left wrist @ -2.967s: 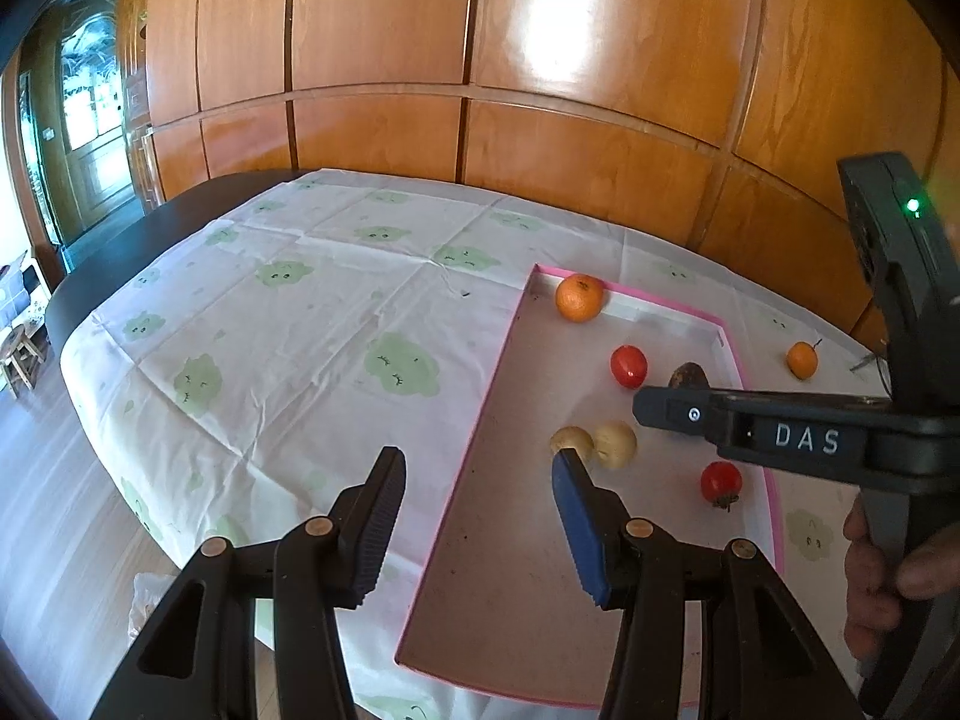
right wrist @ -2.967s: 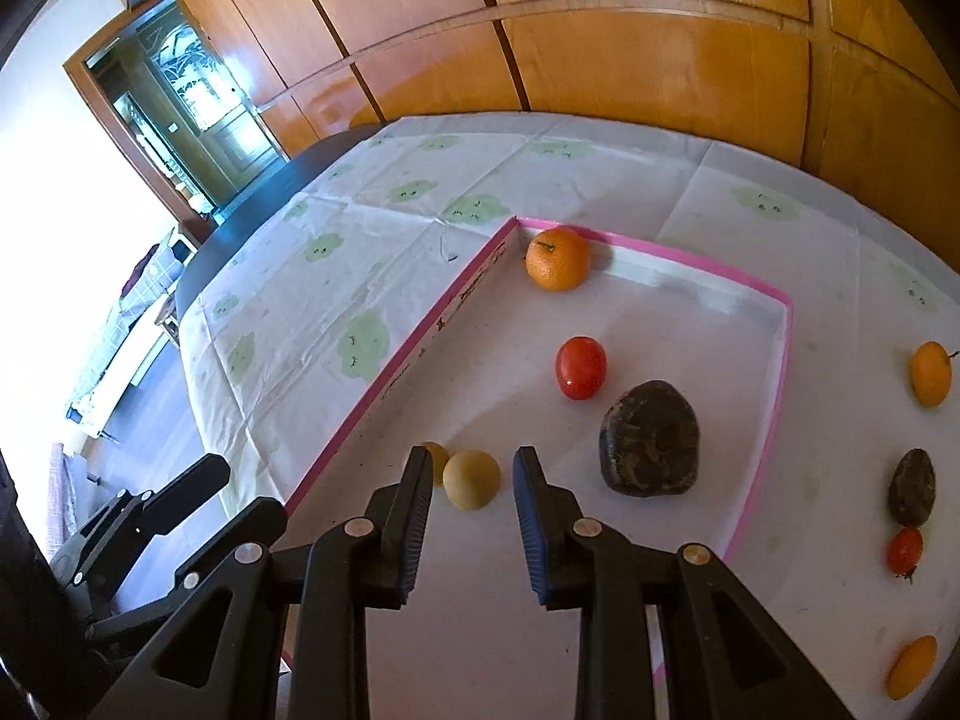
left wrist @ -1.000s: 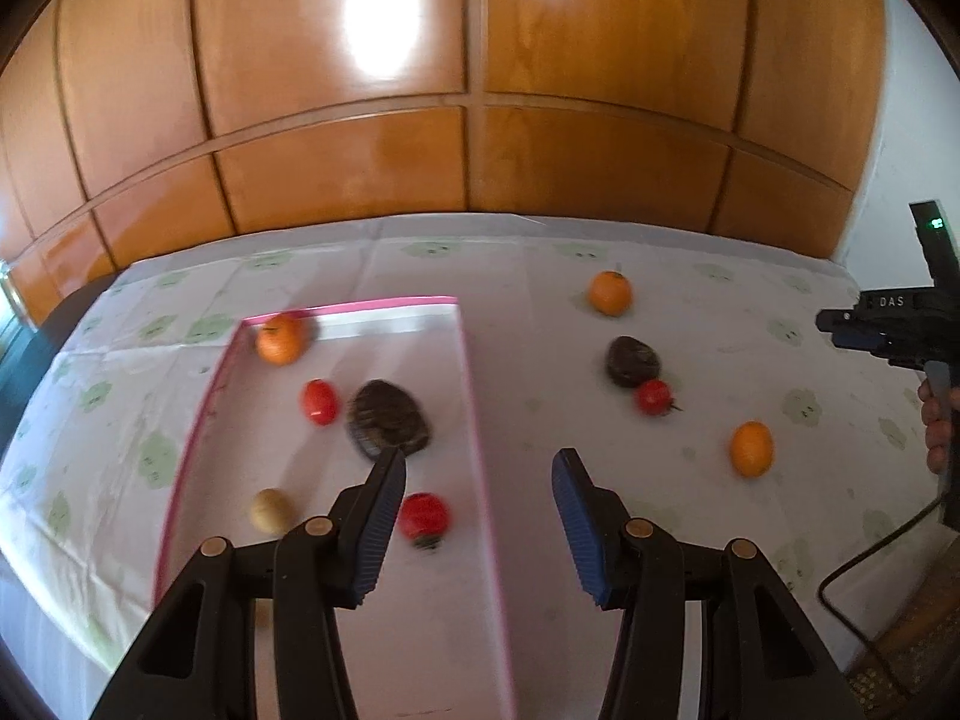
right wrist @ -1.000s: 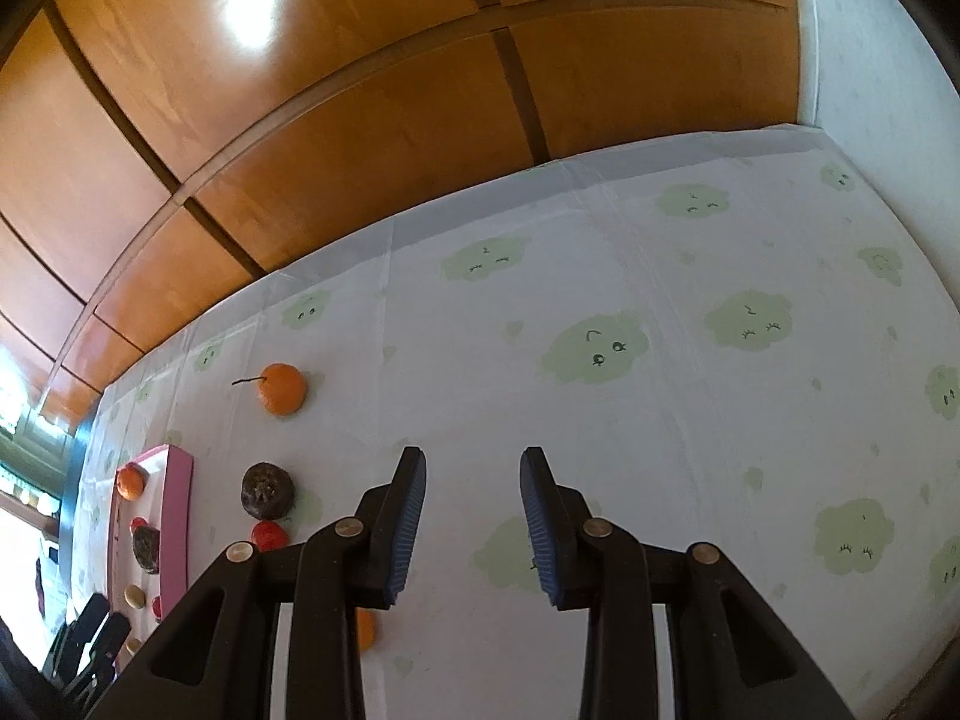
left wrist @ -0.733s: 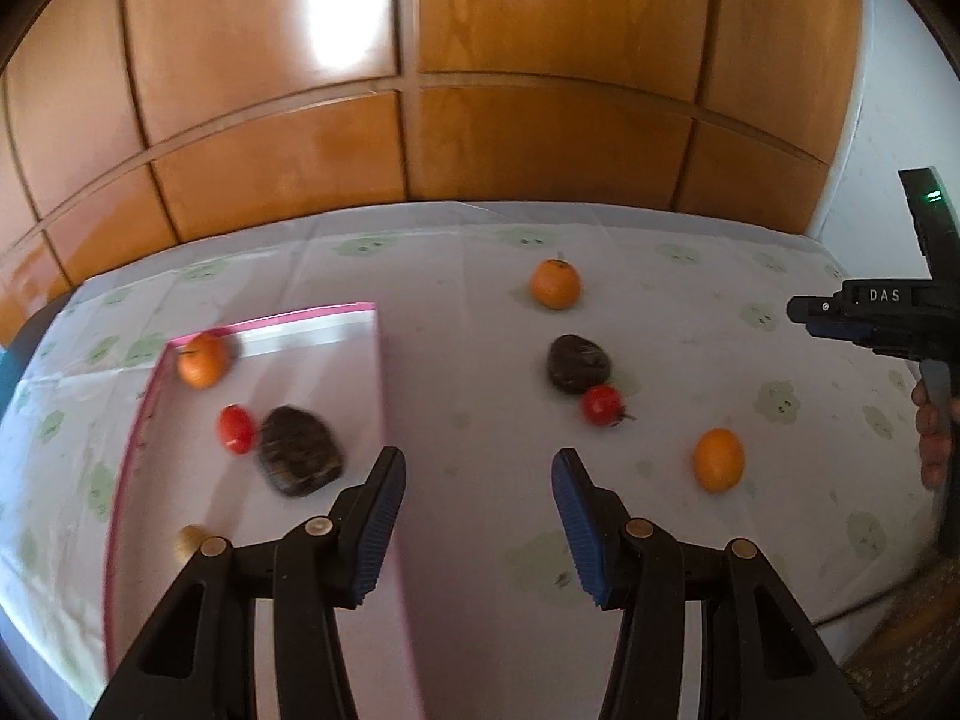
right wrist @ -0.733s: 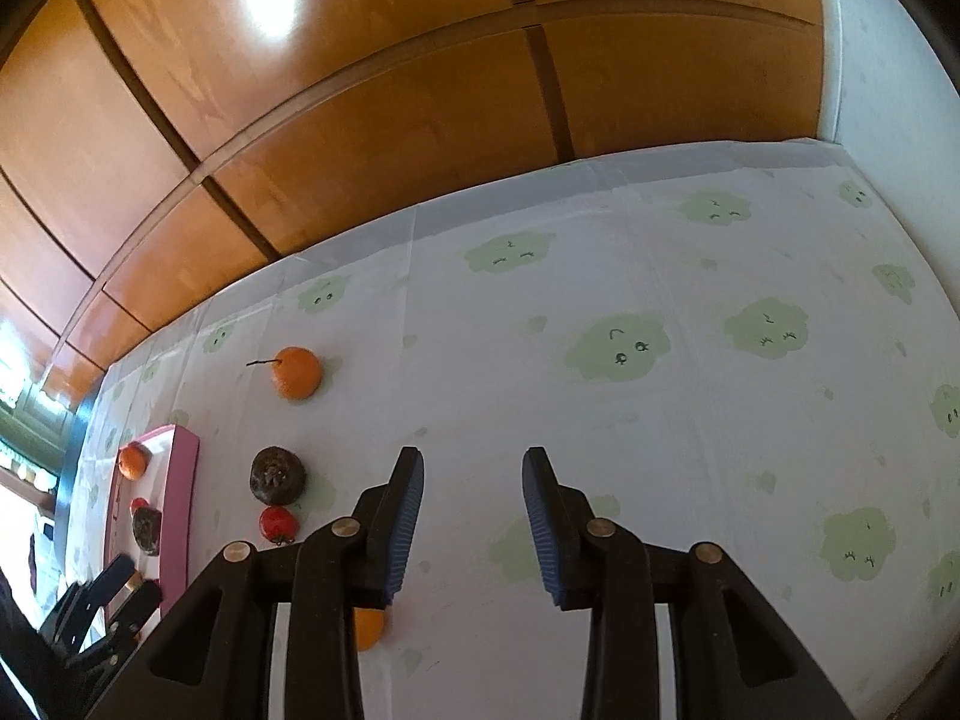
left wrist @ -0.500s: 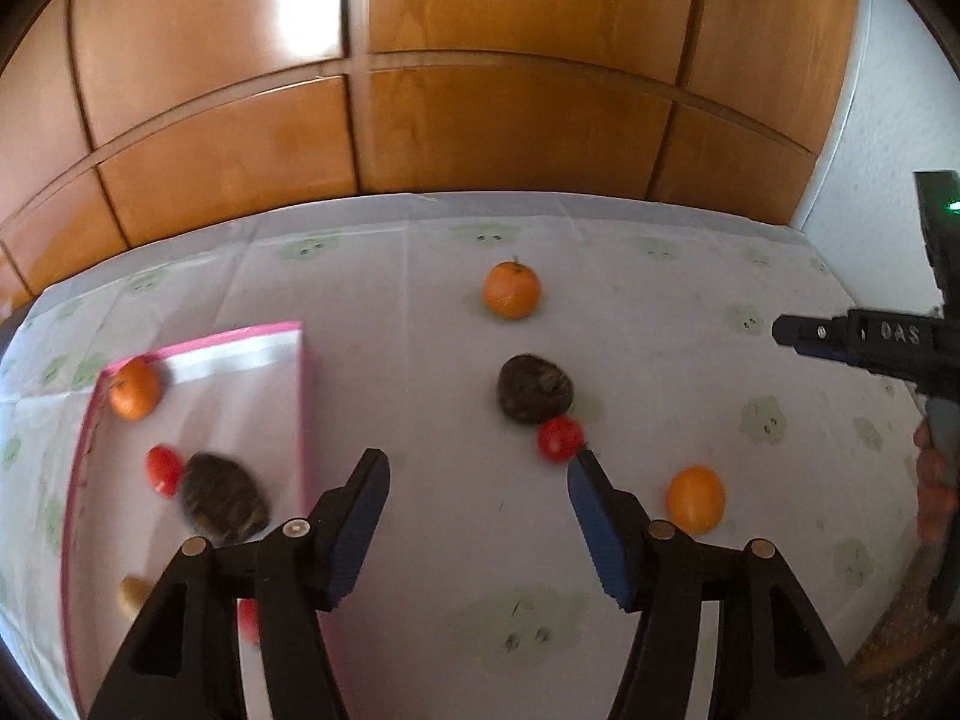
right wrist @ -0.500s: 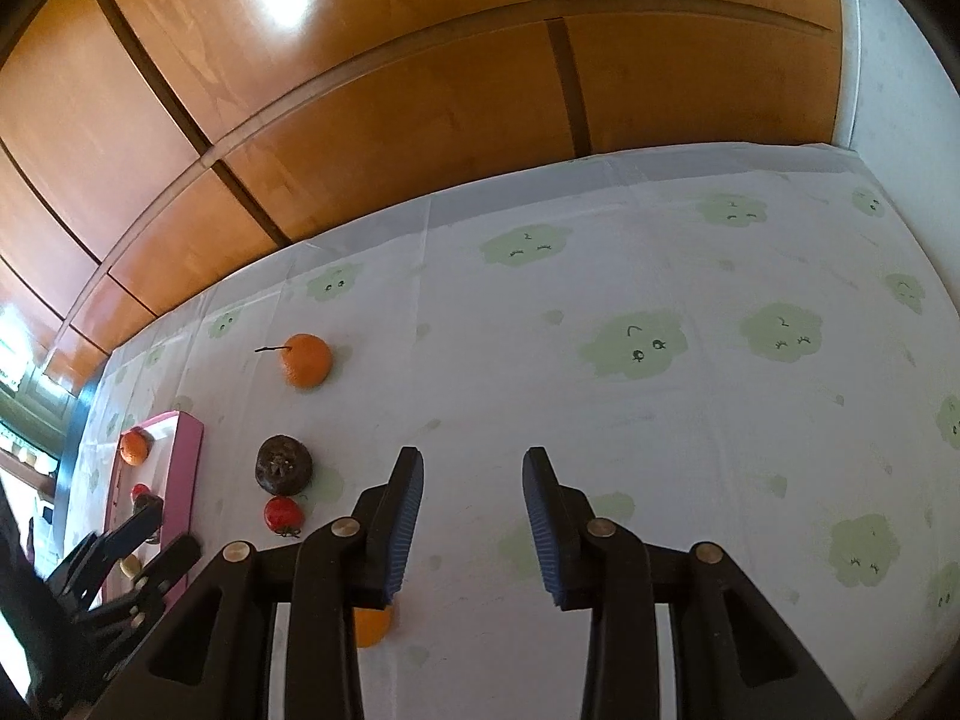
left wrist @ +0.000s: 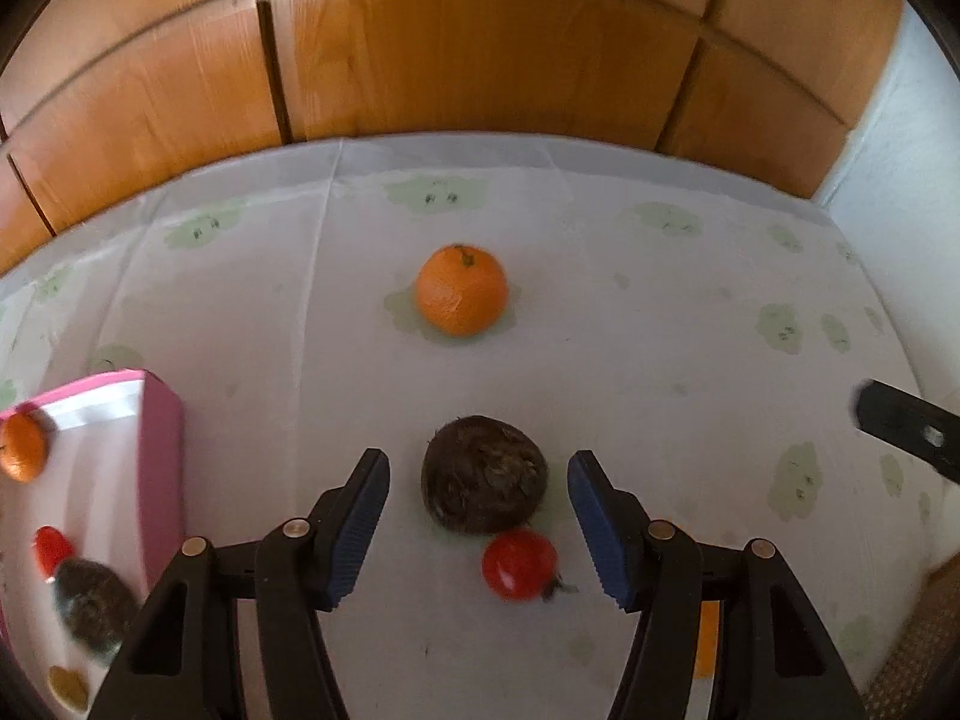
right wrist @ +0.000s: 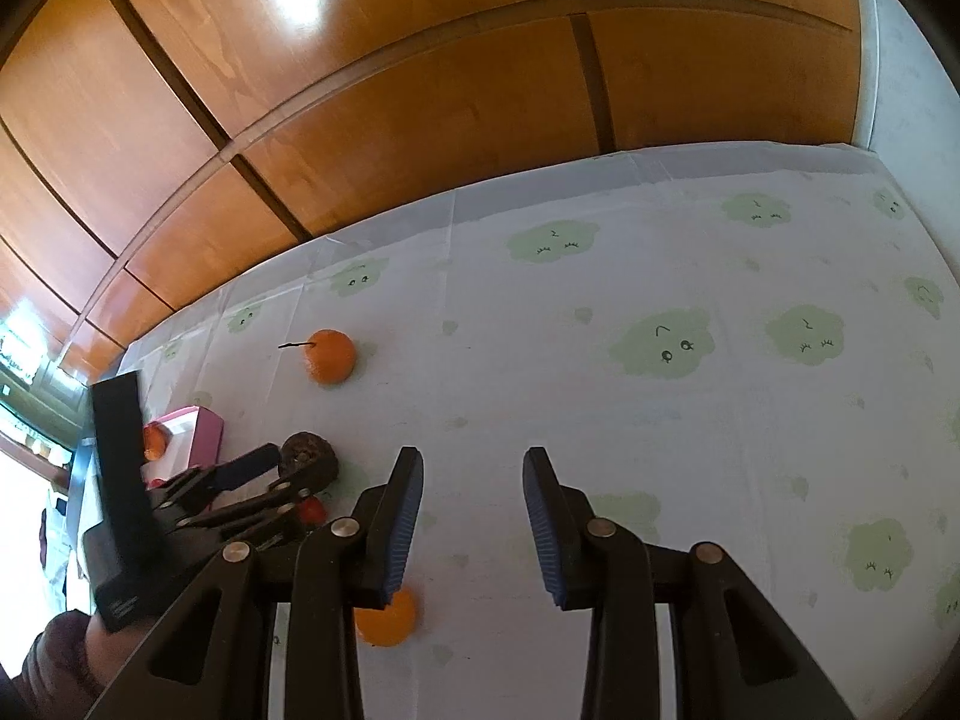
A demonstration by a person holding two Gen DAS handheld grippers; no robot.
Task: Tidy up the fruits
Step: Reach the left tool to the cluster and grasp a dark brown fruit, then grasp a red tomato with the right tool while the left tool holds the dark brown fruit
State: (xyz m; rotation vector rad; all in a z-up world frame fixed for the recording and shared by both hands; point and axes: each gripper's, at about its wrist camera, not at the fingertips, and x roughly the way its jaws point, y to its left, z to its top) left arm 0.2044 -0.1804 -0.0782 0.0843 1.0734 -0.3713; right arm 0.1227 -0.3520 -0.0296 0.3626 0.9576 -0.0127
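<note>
My left gripper is open, its jaws on either side of a dark brown wrinkled fruit on the tablecloth. A red tomato lies just in front of that fruit, and an orange lies farther back. The pink tray at the left holds an orange, a tomato, a dark fruit and a small yellow fruit. My right gripper is open and empty above the cloth. In its view the left gripper reaches the dark fruit.
A small orange lies under my right gripper's left finger, and a stemmed orange lies farther back. The white cloth with green cloud prints covers the table. A wood panel wall runs along the far edge.
My left gripper has swung right from the tray and closed in on the dark fruit, which now sits between its jaws. My right gripper has barely moved.
</note>
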